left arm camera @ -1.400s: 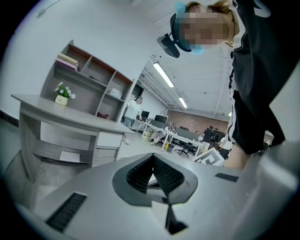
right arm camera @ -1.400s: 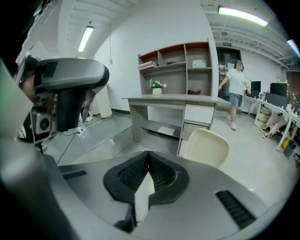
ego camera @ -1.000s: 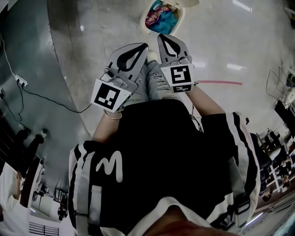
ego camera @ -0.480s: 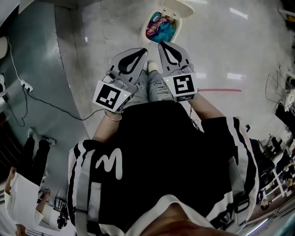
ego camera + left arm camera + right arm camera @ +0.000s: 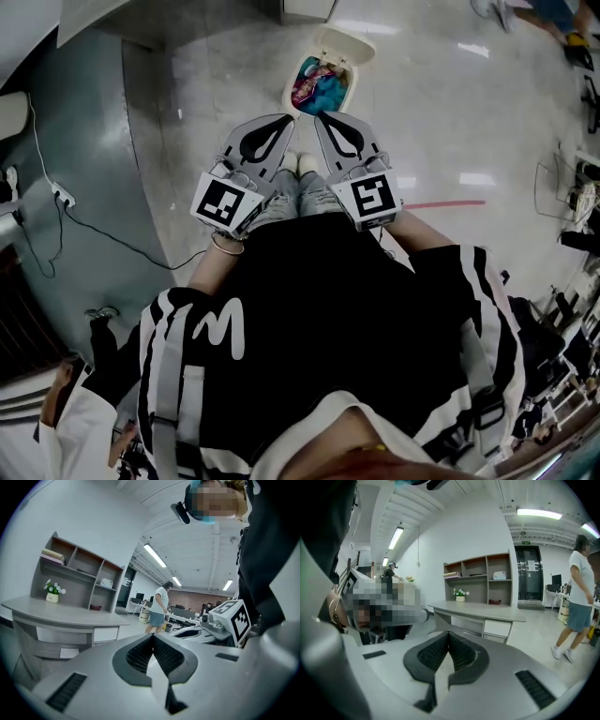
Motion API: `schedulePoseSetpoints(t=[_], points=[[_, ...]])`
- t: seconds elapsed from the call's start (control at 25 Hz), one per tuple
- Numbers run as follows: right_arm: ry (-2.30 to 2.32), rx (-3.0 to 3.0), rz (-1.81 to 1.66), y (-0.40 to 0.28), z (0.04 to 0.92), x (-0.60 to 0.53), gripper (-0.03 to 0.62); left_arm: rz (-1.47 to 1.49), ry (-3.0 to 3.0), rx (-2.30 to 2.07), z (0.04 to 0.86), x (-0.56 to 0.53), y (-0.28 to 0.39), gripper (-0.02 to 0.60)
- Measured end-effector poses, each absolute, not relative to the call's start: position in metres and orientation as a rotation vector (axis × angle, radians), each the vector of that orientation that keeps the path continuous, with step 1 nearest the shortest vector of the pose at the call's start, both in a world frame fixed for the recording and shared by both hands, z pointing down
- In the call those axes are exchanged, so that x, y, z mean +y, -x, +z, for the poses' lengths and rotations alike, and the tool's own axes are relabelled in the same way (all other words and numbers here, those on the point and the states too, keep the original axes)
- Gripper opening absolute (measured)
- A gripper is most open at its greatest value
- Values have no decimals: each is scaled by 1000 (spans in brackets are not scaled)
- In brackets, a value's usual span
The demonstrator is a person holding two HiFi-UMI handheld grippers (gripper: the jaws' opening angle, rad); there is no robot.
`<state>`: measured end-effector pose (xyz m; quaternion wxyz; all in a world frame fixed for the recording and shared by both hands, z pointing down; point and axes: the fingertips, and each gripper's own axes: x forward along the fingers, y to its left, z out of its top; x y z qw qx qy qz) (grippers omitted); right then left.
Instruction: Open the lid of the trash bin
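- Only the head view shows the one trash bin (image 5: 322,86) on the floor (image 5: 441,103), its lid (image 5: 348,44) raised.
- Two grippers, left gripper (image 5: 281,122) and right gripper (image 5: 326,120): jaws together, empty.
- Gripper views alone show one walking person (image 5: 576,597).

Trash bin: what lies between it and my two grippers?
In the head view, only a thin strip of bare floor shows between the trash bin and the tips of the left gripper and right gripper.

White M-shaped mark (image 5: 222,335) on black shirt (image 5: 356,309); nothing else legible.
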<state>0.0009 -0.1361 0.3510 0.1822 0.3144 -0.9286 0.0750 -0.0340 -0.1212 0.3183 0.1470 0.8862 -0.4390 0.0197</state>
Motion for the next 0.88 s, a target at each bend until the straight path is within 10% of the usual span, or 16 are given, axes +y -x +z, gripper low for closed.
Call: schedulePoseSetpoints(t=[0.88], points=[[-948,-2767,172,-11,246,-143,9,21,-2645,-1246,242,-135,19,2]])
